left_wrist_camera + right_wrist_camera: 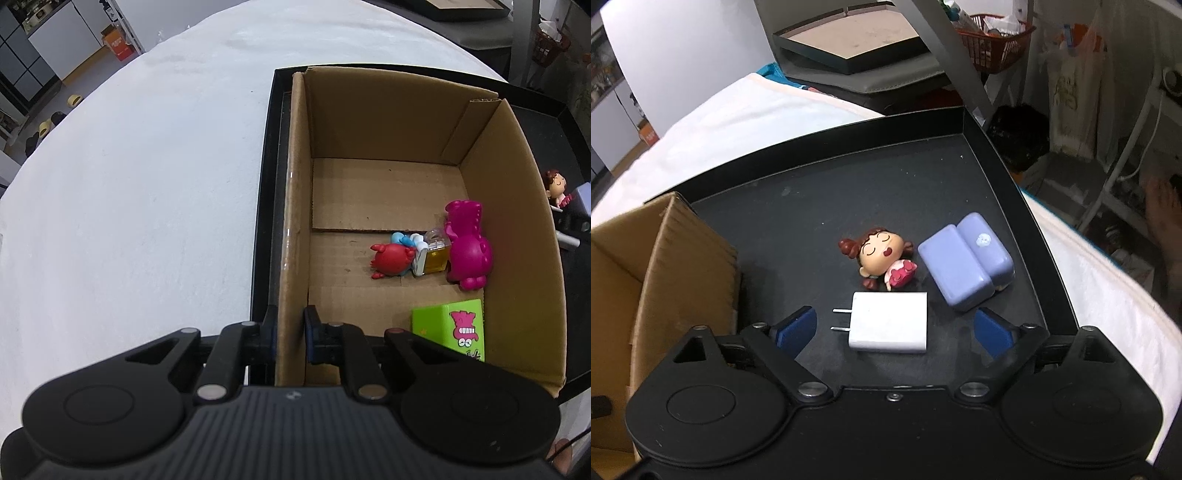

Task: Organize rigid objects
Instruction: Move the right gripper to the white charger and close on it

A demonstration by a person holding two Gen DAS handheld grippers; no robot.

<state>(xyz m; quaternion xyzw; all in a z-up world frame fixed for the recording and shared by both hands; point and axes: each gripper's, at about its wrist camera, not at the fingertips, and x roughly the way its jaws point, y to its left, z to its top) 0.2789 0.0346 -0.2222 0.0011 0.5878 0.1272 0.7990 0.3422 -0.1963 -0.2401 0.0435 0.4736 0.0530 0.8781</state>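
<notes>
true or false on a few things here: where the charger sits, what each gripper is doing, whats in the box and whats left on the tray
1. The left gripper is clamped on the wall of the cardboard box. True.
2. The right gripper is shut on the white charger. False: its jaws stand wide open, one on each side of the charger, not touching it.
3. The magenta dinosaur toy lies inside the box. True.
4. The girl figurine is in the box. False: it lies on the black tray, beside the lavender block.
5. The green cube sits on the tray. False: it is inside the box.
</notes>
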